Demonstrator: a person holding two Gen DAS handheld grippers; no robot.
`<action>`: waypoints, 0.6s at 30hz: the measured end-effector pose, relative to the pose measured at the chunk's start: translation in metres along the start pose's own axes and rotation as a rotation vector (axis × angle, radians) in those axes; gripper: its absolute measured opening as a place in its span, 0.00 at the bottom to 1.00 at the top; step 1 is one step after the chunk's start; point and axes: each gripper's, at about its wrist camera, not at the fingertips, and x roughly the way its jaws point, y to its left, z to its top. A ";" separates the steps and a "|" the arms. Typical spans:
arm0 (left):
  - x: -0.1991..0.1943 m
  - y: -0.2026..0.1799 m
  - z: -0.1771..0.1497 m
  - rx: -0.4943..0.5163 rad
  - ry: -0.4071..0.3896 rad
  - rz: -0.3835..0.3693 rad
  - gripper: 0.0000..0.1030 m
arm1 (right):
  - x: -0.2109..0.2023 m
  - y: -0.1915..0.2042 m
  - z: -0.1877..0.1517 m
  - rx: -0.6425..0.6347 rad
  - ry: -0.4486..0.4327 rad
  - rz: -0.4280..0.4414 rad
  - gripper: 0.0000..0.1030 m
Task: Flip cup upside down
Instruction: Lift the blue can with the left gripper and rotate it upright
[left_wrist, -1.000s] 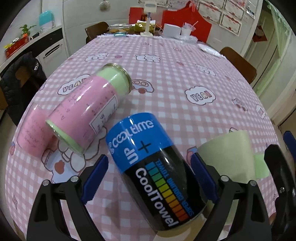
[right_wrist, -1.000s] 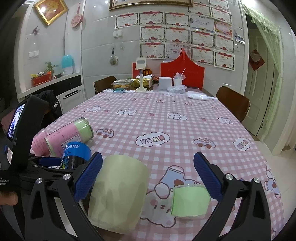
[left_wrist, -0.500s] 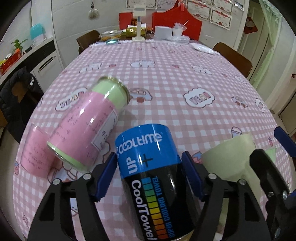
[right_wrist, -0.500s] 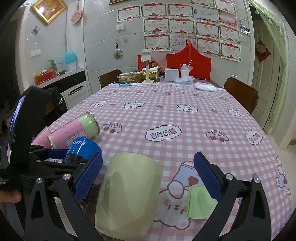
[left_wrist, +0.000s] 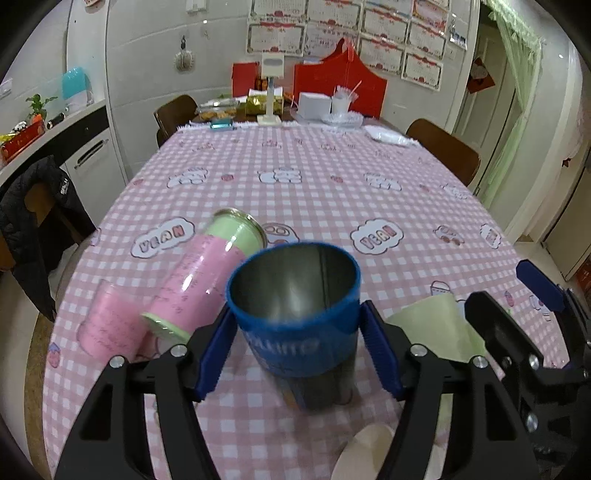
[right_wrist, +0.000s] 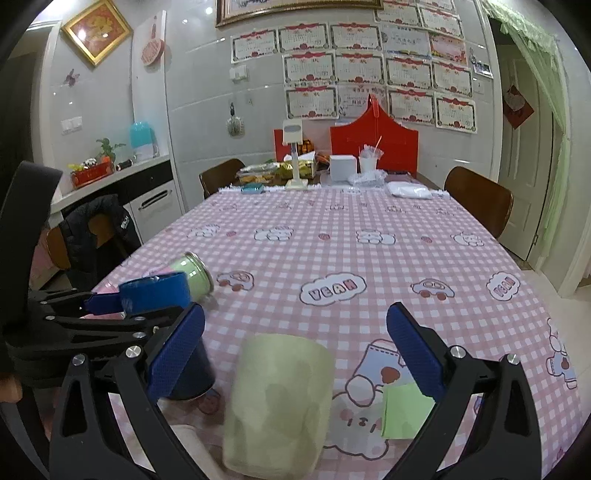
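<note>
Blue-and-black metal cup (left_wrist: 295, 325) is seen pinched between the blue ribbed pads of the left gripper (left_wrist: 295, 343), its open mouth tipped up toward the camera and a bare, shiny steel interior exposed; blurred white lettering is carried on the blue band. It is held just above the pink-and-white checked tablecloth (left_wrist: 332, 192), at the table's 6 o'clock edge. At 10 o'clock from it, a pink-labelled cylindrical can with pale green ends (left_wrist: 207, 277) is laid on its side. At 3 o'clock, a pale green, matte, tapered cup (left_wrist: 432, 328) is found. From the right wrist view, that green cup (right_wrist: 280, 402) is shown lying between the widely spread jaws of the right gripper (right_wrist: 295, 347), untouched, with a flat green paper square (right_wrist: 404, 411) beside it. The blue cup's (right_wrist: 155, 295) dark lower body is shown there in side profile.
</note>
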 end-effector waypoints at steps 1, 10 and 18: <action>-0.005 0.001 0.000 0.001 -0.010 0.001 0.65 | -0.003 0.002 0.001 -0.001 -0.007 0.000 0.92; -0.068 0.021 -0.014 0.006 -0.094 0.016 0.64 | -0.037 0.034 0.011 -0.020 -0.065 0.027 0.92; -0.114 0.049 -0.046 0.020 -0.042 0.049 0.64 | -0.058 0.072 0.004 -0.057 -0.053 0.086 0.92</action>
